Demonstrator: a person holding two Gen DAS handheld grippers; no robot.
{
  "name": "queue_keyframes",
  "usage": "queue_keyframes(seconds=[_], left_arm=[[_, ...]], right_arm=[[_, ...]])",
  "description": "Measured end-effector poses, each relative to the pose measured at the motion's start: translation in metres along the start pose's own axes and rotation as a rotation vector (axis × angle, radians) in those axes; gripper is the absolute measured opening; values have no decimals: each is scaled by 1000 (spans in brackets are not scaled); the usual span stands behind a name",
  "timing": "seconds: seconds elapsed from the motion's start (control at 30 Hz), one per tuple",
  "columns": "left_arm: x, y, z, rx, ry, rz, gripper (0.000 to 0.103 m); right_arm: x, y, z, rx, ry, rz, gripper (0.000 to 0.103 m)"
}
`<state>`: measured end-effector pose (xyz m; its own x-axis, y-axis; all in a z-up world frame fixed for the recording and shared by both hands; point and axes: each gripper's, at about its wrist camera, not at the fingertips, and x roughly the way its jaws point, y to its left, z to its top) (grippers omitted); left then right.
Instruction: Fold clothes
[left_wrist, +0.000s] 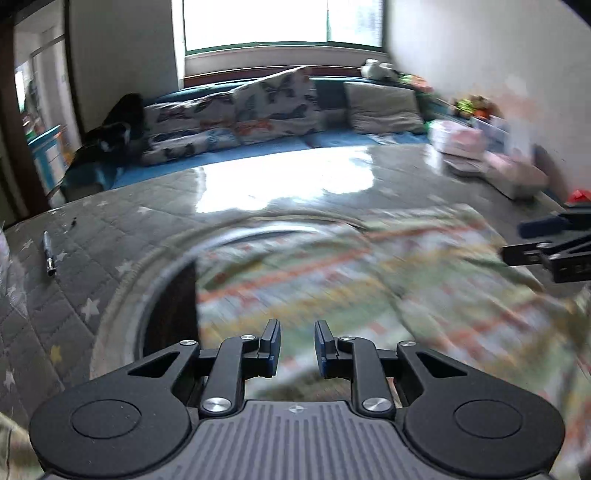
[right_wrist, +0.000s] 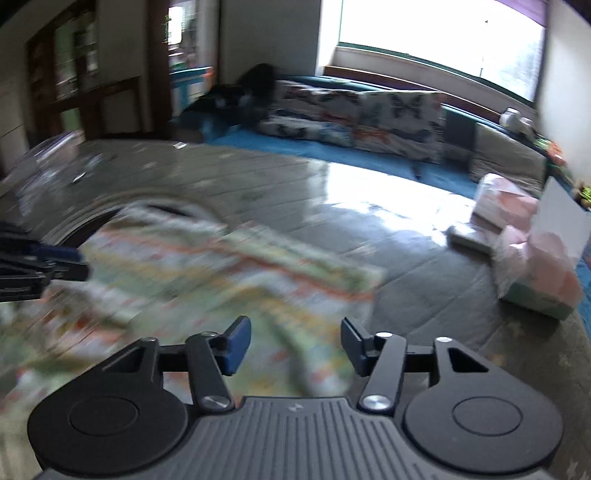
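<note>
A pale green garment (left_wrist: 351, 280) with a small orange and blue print lies spread on the grey quilted table, blurred by motion. It also shows in the right wrist view (right_wrist: 207, 280). My left gripper (left_wrist: 297, 347) hovers over its near part, jaws a little apart, nothing between them. My right gripper (right_wrist: 295, 345) hovers over the garment's right part, jaws wide apart and empty. The right gripper shows at the right edge of the left wrist view (left_wrist: 532, 240); the left gripper shows at the left edge of the right wrist view (right_wrist: 62, 262).
A pen (left_wrist: 49, 254) lies on the table (left_wrist: 110, 236) at the left. Pink and white packages (right_wrist: 532, 251) sit at the table's right end. Behind is a blue bench with butterfly cushions (left_wrist: 258, 107) under a window.
</note>
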<state>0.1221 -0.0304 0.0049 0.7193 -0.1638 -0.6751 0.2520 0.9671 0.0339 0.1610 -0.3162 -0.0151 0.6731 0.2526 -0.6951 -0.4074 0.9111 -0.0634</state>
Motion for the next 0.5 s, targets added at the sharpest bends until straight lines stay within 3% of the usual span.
queue_keyframes(seconds=[0.07,0.27,0.5], left_arm=[[-12,-11,-11,33,-8,-11,22],[-39,-35,-46,95,-6,-52,22],[-56,-47,-71,91,-31,-50,25]], right_arm=[[-10,17,-11,-44,4,34,64],[-33,60,-42,-125,30,102,67],[-52,82,-70,-189,36,87,70]])
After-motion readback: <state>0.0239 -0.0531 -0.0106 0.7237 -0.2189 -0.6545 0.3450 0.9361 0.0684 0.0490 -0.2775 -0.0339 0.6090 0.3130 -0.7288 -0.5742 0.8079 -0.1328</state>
